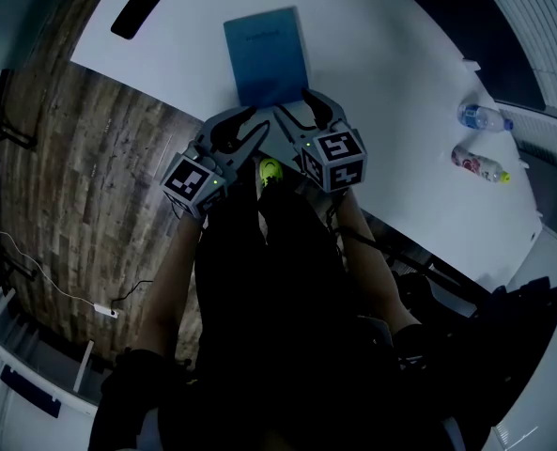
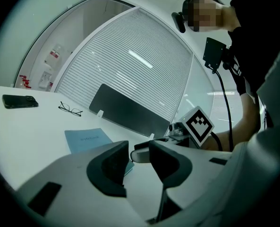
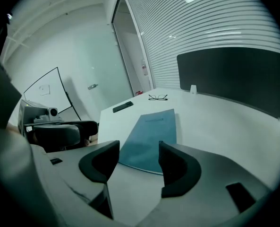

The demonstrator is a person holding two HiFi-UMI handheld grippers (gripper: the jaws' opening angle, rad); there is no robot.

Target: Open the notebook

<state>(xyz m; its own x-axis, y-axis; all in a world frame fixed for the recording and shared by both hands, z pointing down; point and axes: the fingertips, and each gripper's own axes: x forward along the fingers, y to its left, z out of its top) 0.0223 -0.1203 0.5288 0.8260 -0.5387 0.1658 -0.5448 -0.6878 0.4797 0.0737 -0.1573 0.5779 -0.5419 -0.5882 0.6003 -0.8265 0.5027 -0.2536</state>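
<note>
Closed flat blue notebook point(image 1: 267, 53) points lengthwise away from left gripper point(image 2: 137, 151) and right gripper point(image 3: 139, 151), both gaping empty; only gripper views show dark-rimmed glasses point(image 3: 157, 97) beyond.

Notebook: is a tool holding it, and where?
Nothing is held. The left tool and right tool are open and empty; the notebook lies closed on the table.

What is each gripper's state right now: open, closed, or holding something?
Left gripper: open, holding nothing.
Right gripper: open, holding nothing; the notebook lies ahead of it.
</note>
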